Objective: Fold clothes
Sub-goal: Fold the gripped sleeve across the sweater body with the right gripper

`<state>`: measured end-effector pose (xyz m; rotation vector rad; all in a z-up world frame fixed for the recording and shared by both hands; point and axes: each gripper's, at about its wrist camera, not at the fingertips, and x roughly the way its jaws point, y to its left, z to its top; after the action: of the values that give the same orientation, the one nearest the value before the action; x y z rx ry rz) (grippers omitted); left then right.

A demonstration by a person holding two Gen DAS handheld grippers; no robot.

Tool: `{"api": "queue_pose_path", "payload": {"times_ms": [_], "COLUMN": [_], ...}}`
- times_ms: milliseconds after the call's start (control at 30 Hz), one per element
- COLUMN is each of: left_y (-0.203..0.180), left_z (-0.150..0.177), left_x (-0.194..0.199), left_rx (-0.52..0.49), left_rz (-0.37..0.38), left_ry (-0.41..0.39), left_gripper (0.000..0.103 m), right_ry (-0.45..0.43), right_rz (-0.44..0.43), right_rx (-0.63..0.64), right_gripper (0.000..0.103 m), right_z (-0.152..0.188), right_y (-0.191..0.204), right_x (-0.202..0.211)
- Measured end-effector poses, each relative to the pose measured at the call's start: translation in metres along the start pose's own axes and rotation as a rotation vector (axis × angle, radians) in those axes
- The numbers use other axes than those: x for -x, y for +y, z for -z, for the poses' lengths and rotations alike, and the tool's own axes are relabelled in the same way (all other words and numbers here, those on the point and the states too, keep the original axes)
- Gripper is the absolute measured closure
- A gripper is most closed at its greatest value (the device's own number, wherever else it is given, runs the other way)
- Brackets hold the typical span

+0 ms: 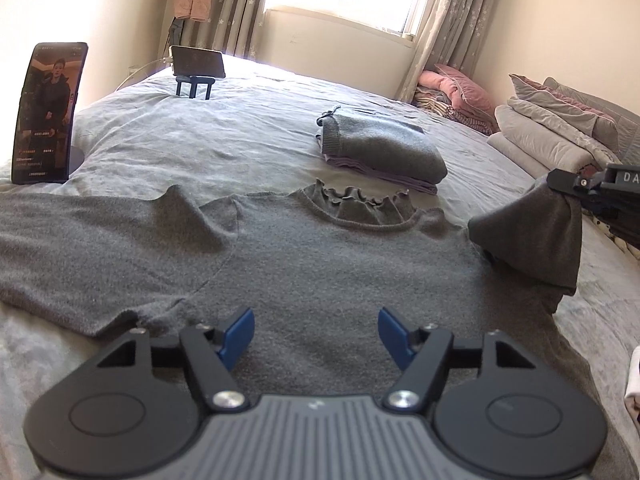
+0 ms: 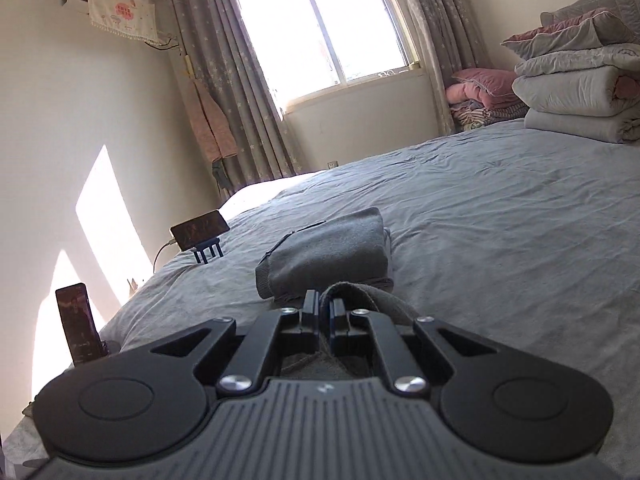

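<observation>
sweater: one fuzzy grey knit sweater (image 1: 320, 256), ruffled collar, flat mid-bed on the wrinkled grey bedsheet (image 1: 160, 136)
my left gripper (image 1: 316, 330): wide, blue pads, hovering over hem
my right gripper (image 2: 325, 312): clamped on sweater sleeve, lifted
folded pile (image 1: 380, 152): one, grey knit on top
phones: two, propped at bed's left edge

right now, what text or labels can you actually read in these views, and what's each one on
"DA": white letters on the black body of the right gripper, cut off by the frame edge.
Upright phone: white lines of text on its screen, too small to read.
Cloth cover on the wall unit: pink printed patch, too blurred to read.
Phone on the blue stand: nothing legible.
</observation>
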<state>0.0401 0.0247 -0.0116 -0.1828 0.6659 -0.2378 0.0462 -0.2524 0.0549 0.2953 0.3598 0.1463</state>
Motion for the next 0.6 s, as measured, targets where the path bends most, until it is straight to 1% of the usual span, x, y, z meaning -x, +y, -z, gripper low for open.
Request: {"api": "queue_pose_path", "payload": {"times_ms": [100, 200, 333, 433, 600], "left_y": [0.002, 0.005, 0.008, 0.011, 0.013], "left_z": [-0.001, -0.002, -0.002, -0.002, -0.001], "left_x": [0.001, 0.000, -0.002, -0.003, -0.004], "left_rx": [0.015, 0.026, 0.044, 0.058, 0.075], "left_rz": [0.007, 0.001, -0.005, -0.008, -0.008], "left_ry": [0.001, 0.006, 0.018, 0.031, 0.041], "left_gripper": [0.035, 0.035, 0.035, 0.034, 0.034], "right_ry": [0.057, 0.120, 0.217, 0.277, 0.333], "right_rz": [-0.027, -0.035, -0.050, -0.043, -0.031], "right_rx": [0.045, 0.081, 0.078, 0.079, 0.072], "right_gripper": [0.097, 0.097, 0.097, 0.097, 0.097], "right_z": [0.014, 0.032, 0.053, 0.063, 0.074], "right_y": [0.010, 0.022, 0.029, 0.028, 0.027], "right_x": [-0.009, -0.017, -0.027, -0.035, -0.040]}}
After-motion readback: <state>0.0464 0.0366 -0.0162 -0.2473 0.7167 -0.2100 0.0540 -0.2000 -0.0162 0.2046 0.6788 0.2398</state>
